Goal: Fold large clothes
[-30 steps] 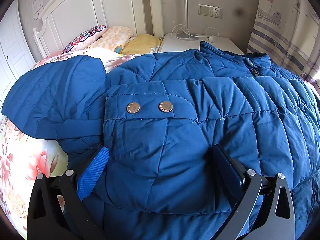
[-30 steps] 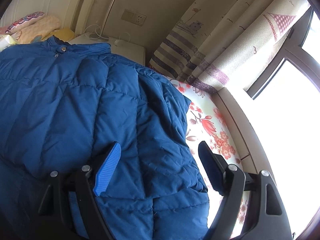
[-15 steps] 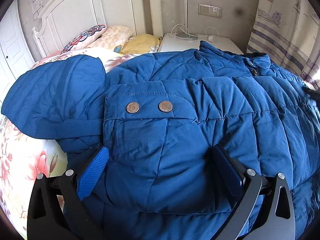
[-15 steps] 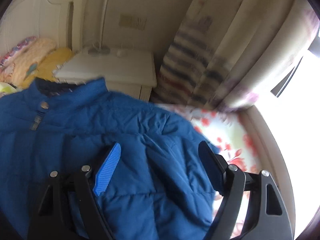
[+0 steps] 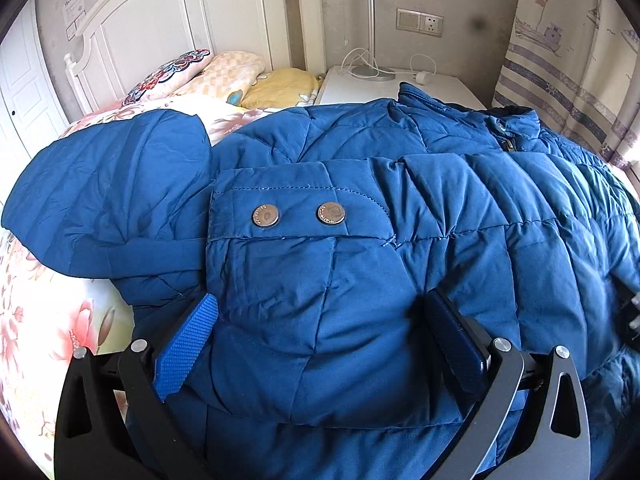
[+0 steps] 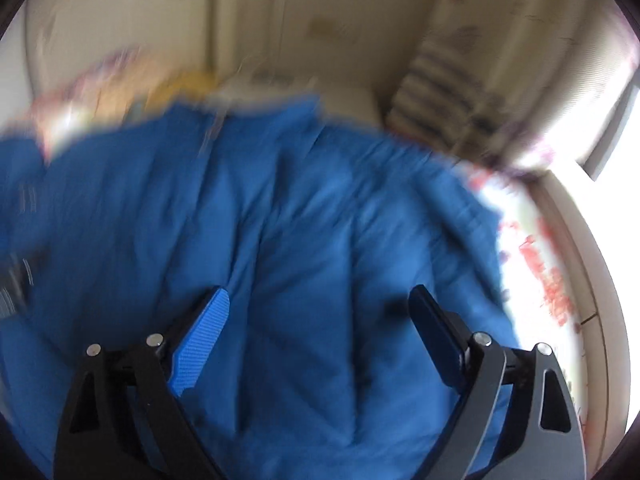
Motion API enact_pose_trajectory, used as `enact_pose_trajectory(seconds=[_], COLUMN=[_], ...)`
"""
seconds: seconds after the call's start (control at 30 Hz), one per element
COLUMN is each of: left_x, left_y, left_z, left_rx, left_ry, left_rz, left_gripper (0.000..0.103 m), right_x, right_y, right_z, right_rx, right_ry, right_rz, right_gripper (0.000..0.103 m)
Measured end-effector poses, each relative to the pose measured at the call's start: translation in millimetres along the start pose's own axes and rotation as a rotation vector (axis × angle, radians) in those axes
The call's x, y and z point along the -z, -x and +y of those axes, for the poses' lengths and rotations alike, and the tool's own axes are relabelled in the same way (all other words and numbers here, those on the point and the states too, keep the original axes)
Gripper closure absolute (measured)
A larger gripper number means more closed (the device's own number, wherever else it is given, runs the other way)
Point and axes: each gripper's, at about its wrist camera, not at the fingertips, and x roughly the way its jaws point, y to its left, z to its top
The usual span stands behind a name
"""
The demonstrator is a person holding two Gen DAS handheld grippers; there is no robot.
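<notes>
A large blue quilted jacket (image 5: 400, 208) lies spread on the bed, collar toward the nightstand. One sleeve is folded across its body, and the cuff shows two metal snaps (image 5: 298, 214). The hood (image 5: 120, 184) lies flat at the left. My left gripper (image 5: 320, 336) stands wide over the folded sleeve, whose puffy fabric bulges between the pads; most of the left pad's face is bare. In the blurred right wrist view my right gripper (image 6: 318, 320) hovers over the jacket's (image 6: 304, 216) right half. Its jaws are opening, with only fabric beneath them.
The bed has a floral sheet (image 5: 44, 320), pillows (image 5: 224, 76) and a white headboard (image 5: 168, 20). A white nightstand (image 5: 400, 84) with a lamp base and cables stands behind the collar. Striped curtains (image 5: 568, 80) and a bright window (image 6: 608, 128) are on the right.
The right wrist view has swung left and back over the jacket, from its edge by the window to its middle, and has gone blurred. Its jaws have widened. The left view is unchanged.
</notes>
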Motion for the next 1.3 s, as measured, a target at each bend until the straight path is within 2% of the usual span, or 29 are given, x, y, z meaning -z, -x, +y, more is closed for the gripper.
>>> enact_pose_trajectory(seconds=[0.07,0.1,0.2,0.33,0.43,0.57,0.7,0.9,1.07,1.2,1.3], left_x=[-1,-2,-3,4,15,27,31,23,15,1,-13], left_y=[2,6,42,91,101,94,91,77,50,35,21], left_z=[6,11,42,99,153,220,273,310,347,363,369], left_rx=[0.038,0.063,0.124,0.090,0.034,-0.073,-0.110,-0.012,0.129,0.141,0.110], left_ry=[0.010,0.019,0.107,0.195,0.274,0.367,0.460,0.574,0.753,0.839,0.868], left_rz=[0.004,0.007,-0.038,-0.112,-0.108,-0.080,-0.078,-0.105,-0.106,-0.141,-0.141], left_gripper=[0.004,0.004,0.004,0.004,0.004,0.004,0.004,0.004,0.004,0.004,0.005], right_x=[-4,-5,-2,8,12,22,27,29,30,30,30], right_y=[8,16,54,83,86,82,71,65,61,60,58], right_z=[-3,0,18,67,99,128,132,133,130,129,129], right_rx=[0.042,0.068,0.053,0.029,0.004,-0.032,-0.045,-0.064,-0.080,-0.083,-0.086], right_ry=[-0.031,-0.032,0.001,0.120,0.186,0.252,0.247,0.237,0.222,0.219,0.217], right_rz=[0.031,0.018,-0.084,-0.149,-0.163,-0.146,-0.121,-0.107,-0.095,-0.091,-0.089], right_gripper=[0.012,0.012,0.012,0.012,0.012,0.012,0.012,0.012,0.012,0.011,0.011])
